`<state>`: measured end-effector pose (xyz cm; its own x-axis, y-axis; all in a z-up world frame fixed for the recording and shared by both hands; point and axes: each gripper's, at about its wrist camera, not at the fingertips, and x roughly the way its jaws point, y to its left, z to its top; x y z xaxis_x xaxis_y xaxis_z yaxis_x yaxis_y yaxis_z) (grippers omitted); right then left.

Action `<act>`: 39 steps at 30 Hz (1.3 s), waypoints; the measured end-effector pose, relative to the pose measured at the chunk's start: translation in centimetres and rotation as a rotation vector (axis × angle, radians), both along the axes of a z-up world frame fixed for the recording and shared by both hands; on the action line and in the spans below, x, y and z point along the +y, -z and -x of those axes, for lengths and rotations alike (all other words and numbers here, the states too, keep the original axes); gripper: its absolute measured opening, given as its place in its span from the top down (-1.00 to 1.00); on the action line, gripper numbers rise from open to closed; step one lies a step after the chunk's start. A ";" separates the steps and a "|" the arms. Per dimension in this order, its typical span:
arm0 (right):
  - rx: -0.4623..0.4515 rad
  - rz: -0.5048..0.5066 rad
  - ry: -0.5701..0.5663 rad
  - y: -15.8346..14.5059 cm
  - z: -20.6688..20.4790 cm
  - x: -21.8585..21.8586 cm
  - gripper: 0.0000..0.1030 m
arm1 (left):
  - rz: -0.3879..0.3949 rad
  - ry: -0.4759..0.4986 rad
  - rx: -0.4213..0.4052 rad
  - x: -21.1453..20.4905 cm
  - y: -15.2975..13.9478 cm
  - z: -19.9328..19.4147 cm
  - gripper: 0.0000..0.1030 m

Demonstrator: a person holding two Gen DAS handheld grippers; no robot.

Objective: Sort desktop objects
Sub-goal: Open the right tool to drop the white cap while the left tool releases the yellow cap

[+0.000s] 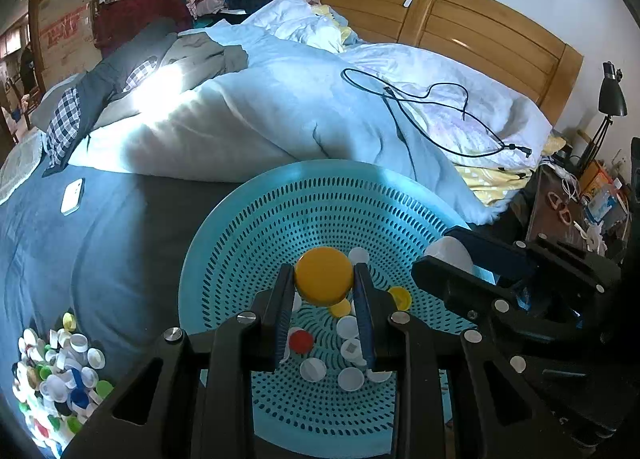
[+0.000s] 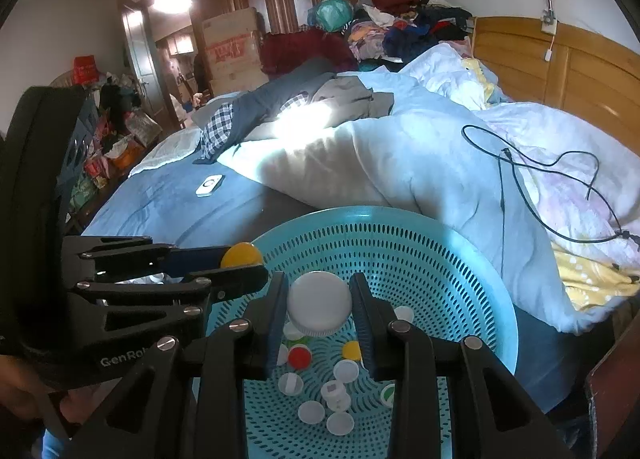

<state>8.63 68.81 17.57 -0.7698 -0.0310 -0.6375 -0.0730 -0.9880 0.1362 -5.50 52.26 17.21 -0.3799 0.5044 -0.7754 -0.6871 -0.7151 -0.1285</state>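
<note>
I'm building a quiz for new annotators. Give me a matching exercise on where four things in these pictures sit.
Things:
1. large round yellow cap
2. large round white cap
3. small red bottle cap
4. looped black cable

Places:
A. lying on the pale duvet
B. between the right hand-held gripper fingers
C. loose in the teal perforated plastic basket
D. between the left hand-held gripper fingers

Pairs: 1-D, 2-B, 3-C, 4-A

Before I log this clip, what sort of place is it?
A lived-in bedroom. The work happens on a bed with a rumpled duvet and a wooden headboard; clothes are piled behind. Both grippers hold caps over a teal basket.
</note>
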 end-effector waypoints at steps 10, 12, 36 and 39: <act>-0.013 0.007 0.005 0.8 0.3 0.3 0.33 | 0.013 -0.013 -0.027 0.0 1.5 0.5 0.52; -0.014 0.010 0.004 0.9 0.4 0.3 0.33 | 0.013 -0.014 -0.027 0.0 1.6 0.5 0.52; -0.018 0.020 -0.001 1.8 0.3 0.3 0.33 | 0.024 -0.026 -0.037 -0.3 3.0 0.9 0.52; -0.018 0.019 -0.001 1.9 0.3 0.2 0.33 | 0.025 -0.030 -0.039 -0.5 3.2 0.9 0.52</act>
<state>8.33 69.04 15.67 -0.7583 -0.0437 -0.6505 -0.0749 -0.9853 0.1535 -6.36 51.79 14.02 -0.3643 0.4733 -0.8020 -0.6600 -0.7388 -0.1363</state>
